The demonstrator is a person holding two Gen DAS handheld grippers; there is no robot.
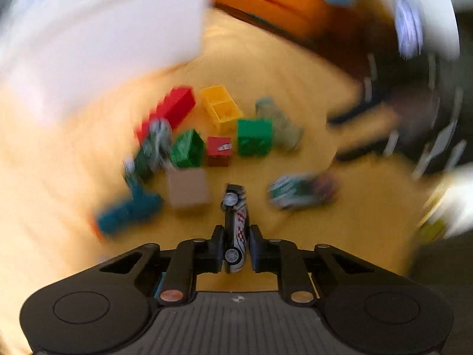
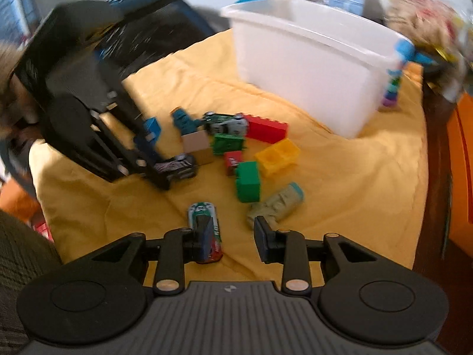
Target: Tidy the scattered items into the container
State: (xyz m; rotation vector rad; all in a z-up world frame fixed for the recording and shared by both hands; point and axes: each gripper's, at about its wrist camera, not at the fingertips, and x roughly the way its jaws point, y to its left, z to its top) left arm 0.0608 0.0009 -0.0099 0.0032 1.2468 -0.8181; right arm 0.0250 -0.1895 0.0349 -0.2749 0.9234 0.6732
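Note:
My left gripper (image 1: 236,247) is shut on a white and black toy car (image 1: 235,227), held nose up above the yellow cloth; it also shows in the right wrist view (image 2: 165,171) with the car (image 2: 177,167). My right gripper (image 2: 230,236) is open, low over the cloth, with a green and white toy car (image 2: 204,222) by its left finger. Scattered blocks lie ahead: a red brick (image 2: 267,130), a yellow block (image 2: 278,155), a green block (image 2: 248,182). The white container (image 2: 310,62) stands at the back; it appears blurred in the left wrist view (image 1: 103,44).
A tan cube (image 2: 196,145), a teal piece (image 2: 183,119), another green toy car (image 2: 226,124), a small red block (image 2: 233,161) and a pale cylinder toy (image 2: 278,202) lie on the yellow cloth (image 2: 354,192). An orange box (image 1: 272,3) stands beyond the table edge.

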